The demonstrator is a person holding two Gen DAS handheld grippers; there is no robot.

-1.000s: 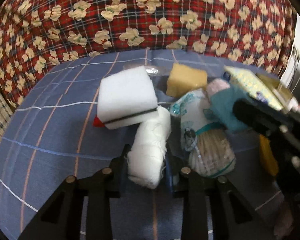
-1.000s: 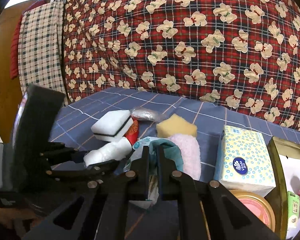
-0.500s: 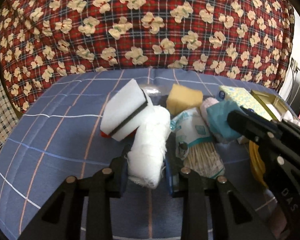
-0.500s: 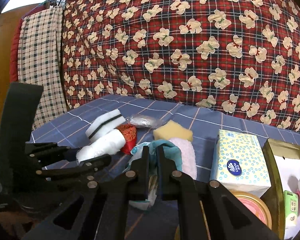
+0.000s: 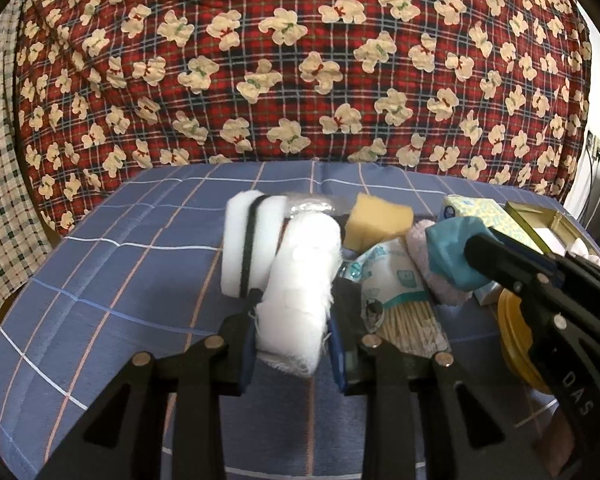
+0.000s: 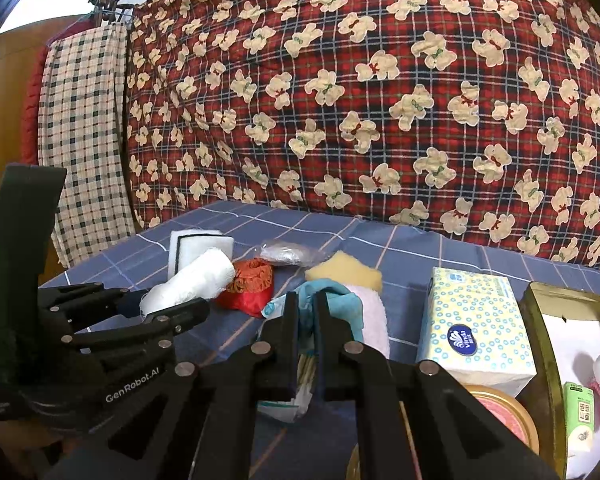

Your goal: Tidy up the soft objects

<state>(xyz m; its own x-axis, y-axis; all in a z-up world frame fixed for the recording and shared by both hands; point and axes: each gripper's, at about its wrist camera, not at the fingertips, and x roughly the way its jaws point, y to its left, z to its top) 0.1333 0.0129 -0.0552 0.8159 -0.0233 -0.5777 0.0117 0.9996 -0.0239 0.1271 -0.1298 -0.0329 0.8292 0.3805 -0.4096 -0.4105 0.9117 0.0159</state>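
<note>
My left gripper (image 5: 294, 316) is shut on a white gauze roll (image 5: 300, 276) and holds it lifted above the blue checked sheet (image 5: 120, 280); the roll also shows in the right wrist view (image 6: 192, 284). A white sponge with a black band (image 5: 250, 248) stands on edge just behind it. My right gripper (image 6: 307, 312) is shut on a teal cloth (image 6: 342, 306), which also shows in the left wrist view (image 5: 446, 246). A pink towel (image 6: 374, 318) lies beside it.
A yellow sponge (image 5: 378, 218), a bag of cotton swabs (image 5: 396, 300), a red pouch (image 6: 250, 286) and a tissue box (image 6: 478, 328) lie on the sheet. A gold tin box (image 6: 540, 344) stands at the right. A red bear-print quilt (image 5: 300, 60) rises behind.
My left gripper has lifted and tilted up with the gauze roll. The white sponge has tipped from flat onto its edge. My right gripper has risen a little with the teal cloth.
</note>
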